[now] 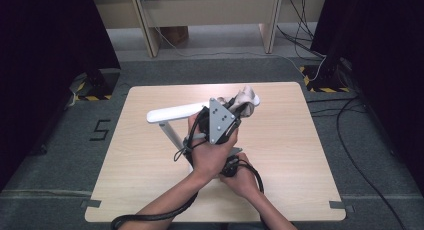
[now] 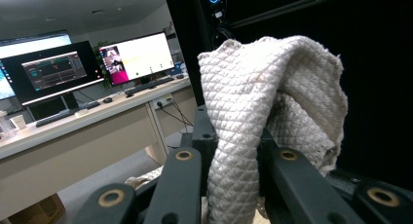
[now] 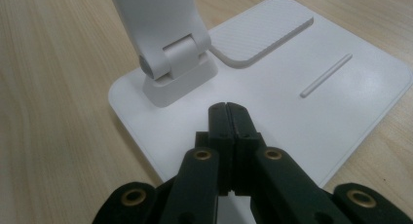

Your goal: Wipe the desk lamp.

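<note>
A white desk lamp stands on the table, its long head (image 1: 172,112) stretching left and its arm (image 1: 170,132) slanting down to the base (image 1: 235,151). My left gripper (image 1: 239,110) is raised over the lamp's right end, shut on a cream quilted cloth (image 1: 243,101). In the left gripper view the cloth (image 2: 253,102) drapes over and between the jaws of the left gripper (image 2: 234,136). My right gripper (image 3: 227,109) is shut with nothing in it, its tips resting on the flat white lamp base (image 3: 302,102) just in front of the arm hinge (image 3: 170,58). In the high view the right gripper (image 1: 231,165) sits under the left hand.
The light wooden table (image 1: 300,155) has open surface left and right of the lamp. Black curtains flank it, and cables (image 1: 350,135) run over the grey floor to the right. Beyond it stands a desk (image 2: 73,126) with monitors (image 2: 136,56).
</note>
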Motion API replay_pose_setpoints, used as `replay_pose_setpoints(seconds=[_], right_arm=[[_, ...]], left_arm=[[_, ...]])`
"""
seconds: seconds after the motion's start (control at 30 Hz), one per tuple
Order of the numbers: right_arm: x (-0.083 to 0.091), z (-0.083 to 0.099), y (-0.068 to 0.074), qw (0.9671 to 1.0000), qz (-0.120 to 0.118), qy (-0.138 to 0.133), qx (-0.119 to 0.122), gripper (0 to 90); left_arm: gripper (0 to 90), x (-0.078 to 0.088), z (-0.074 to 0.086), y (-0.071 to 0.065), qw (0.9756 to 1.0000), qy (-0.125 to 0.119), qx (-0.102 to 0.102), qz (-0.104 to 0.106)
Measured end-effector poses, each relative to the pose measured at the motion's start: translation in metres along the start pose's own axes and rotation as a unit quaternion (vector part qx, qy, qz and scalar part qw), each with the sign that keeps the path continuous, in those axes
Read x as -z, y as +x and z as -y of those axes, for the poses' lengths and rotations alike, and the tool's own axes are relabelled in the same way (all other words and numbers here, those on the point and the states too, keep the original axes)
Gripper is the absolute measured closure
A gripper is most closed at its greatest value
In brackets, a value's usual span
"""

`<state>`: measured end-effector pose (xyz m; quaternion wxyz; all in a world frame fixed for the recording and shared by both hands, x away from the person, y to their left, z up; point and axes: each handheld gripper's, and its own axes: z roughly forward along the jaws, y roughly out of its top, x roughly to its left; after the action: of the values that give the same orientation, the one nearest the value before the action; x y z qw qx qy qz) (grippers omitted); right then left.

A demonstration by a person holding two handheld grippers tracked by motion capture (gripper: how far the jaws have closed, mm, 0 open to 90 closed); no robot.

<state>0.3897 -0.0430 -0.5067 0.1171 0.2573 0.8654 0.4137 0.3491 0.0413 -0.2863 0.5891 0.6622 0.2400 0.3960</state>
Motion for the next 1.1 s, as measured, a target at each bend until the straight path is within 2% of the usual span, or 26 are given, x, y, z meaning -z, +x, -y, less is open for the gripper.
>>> replay_pose_setpoints(seconds=[0.67,0.93,1.1], right_arm=[[0.000,0.000,0.000,1.0000,-0.002,0.001,-0.007,90.0],[0.000,0.000,0.000,1.0000,-0.002,0.001,-0.002,90.0],[0.000,0.000,0.000,1.0000,-0.002,0.002,-0.007,90.0]], left_arm=[[79.5,-0.014,-0.006,-0.011,0.9998,0.009,-0.012,0.014],[79.4,-0.018,-0.008,-0.013,0.9997,0.010,-0.015,0.018],[79.3,-0.019,-0.008,-0.015,0.9997,0.009,-0.012,0.019]])
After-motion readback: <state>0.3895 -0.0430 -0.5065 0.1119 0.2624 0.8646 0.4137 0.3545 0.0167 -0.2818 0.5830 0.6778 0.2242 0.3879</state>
